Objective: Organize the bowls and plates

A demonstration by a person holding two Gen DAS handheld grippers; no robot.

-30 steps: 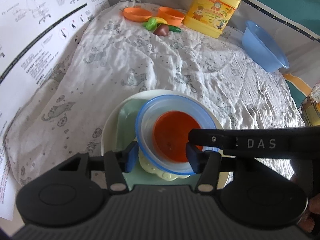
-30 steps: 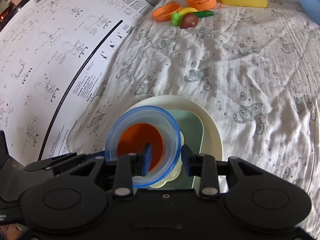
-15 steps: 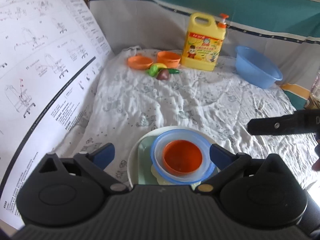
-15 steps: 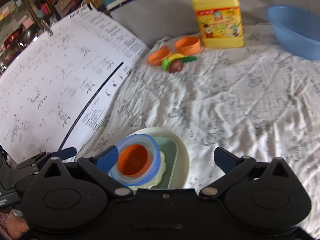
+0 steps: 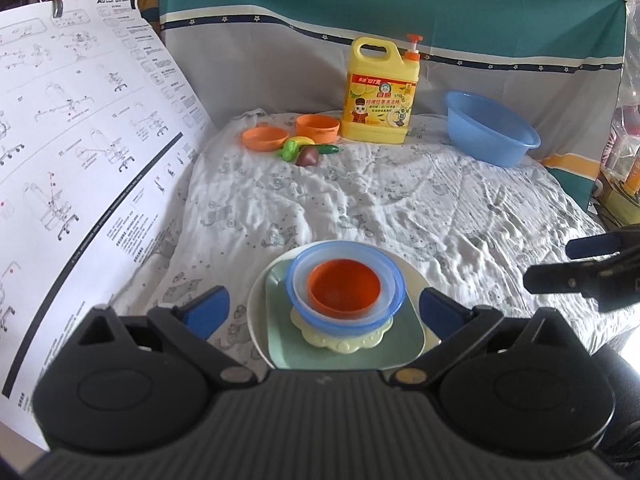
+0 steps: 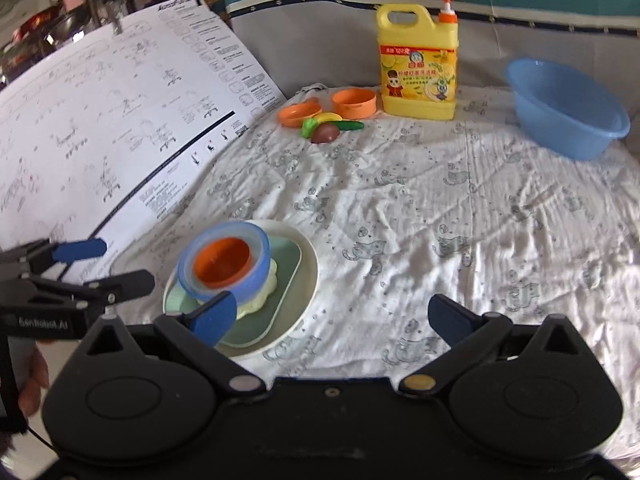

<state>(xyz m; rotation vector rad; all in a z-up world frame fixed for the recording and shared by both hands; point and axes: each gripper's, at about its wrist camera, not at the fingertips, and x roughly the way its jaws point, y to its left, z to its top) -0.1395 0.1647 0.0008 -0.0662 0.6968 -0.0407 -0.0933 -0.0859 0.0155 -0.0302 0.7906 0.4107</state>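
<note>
A stack sits on the cloth at the near side: a white round plate [image 5: 255, 304], a green square plate [image 5: 404, 340], a pale yellow scalloped dish [image 5: 344, 345], a blue bowl [image 5: 386, 280] and an orange bowl [image 5: 344, 285] nested inside it. My left gripper [image 5: 322, 311] stands open just short of the stack, its pads wide on either side and touching nothing. In the right wrist view the orange bowl [image 6: 222, 263] and the blue bowl [image 6: 262, 258] lie at the lower left. My right gripper [image 6: 331, 316] is open and empty beside the stack, over bare cloth.
At the back stand a yellow detergent jug [image 5: 380, 92], an orange plate [image 5: 264, 138], an orange bowl [image 5: 318, 128], toy vegetables [image 5: 306, 151] and a tilted blue basin [image 5: 490, 132]. A large printed instruction sheet [image 5: 80, 168] covers the left side. The rumpled cloth [image 5: 400, 208] spreads across the middle.
Both grippers opened wide, let go of the blue bowl's rim and drew back and upward, so the stack now looks smaller and further off.
</note>
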